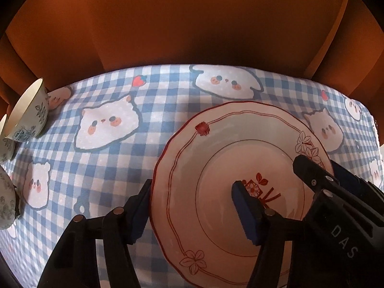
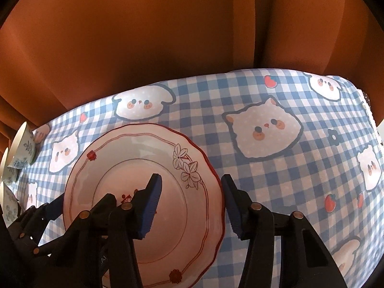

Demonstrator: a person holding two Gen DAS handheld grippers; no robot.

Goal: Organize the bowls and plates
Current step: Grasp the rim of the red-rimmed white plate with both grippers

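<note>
Rust curtains behind the bench [image 1: 100, 168]: my left gripper [image 1: 192, 206] and right gripper [image 2: 192, 204], each half-open, straddle opposite rims of the plate [image 1: 216, 144], unlifted; bowls [image 1: 28, 112] left of it await sorting.

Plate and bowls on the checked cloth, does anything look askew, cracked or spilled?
Nothing looks damaged or spilled. The plate lies flat and whole on the cloth. The bowls at the far left look tipped, but they sit at the fisheye's edge, so that may only be lens distortion.
</note>
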